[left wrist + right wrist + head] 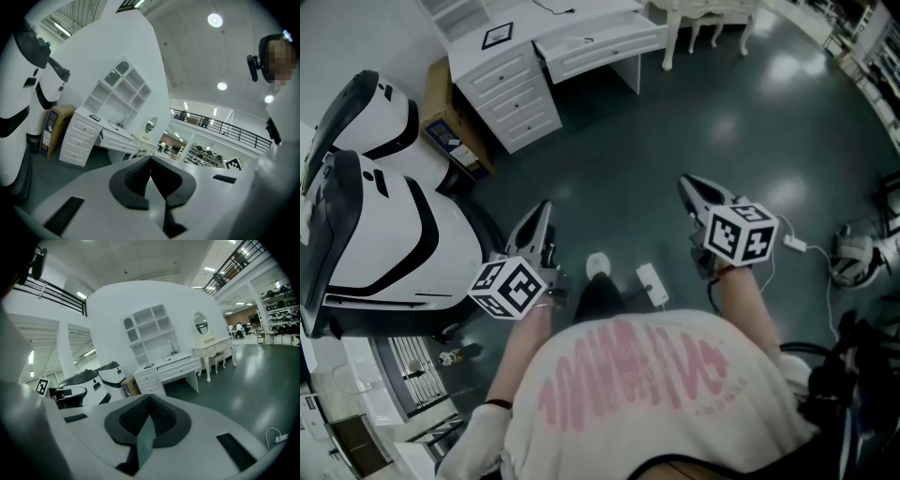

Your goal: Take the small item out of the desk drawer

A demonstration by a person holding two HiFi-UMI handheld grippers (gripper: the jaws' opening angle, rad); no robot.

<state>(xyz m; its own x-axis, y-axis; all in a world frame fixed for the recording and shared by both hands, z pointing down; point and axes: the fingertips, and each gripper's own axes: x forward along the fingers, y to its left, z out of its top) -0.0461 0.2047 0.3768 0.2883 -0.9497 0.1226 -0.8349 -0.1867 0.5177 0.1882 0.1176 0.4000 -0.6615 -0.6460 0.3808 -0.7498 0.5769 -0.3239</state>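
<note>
We stand on the dark floor (722,122), well away from the white worktop (581,21), which sits at the far top of the head view with a stack of small drawers (511,94) on its left side and one wide drawer (600,52) under its top. The left tool (544,214) and the right tool (689,187) are both held out in front of the body, low over the floor, with their tips aimed roughly toward the worktop and with open floor between them and it. In the left gripper view the two dark pads meet at their tips and nothing sits between them. The right gripper view shows the same: pads pressed together, gripping nothing. The small item cannot be made out in any view. The wide drawer is too far off for us to tell whether it is pulled out or what lies inside, so all we can say is that the drawer stands far ahead of both tools. A small dark frame (497,36) lies flat on the worktop above the drawer stack. A cardboard box (455,131) stands on the floor just left of the worktop, and large white and black machines (384,225) fill the left side. A white power strip (652,281) lies on the floor between the two tools, near a shoe (598,265).
</note>
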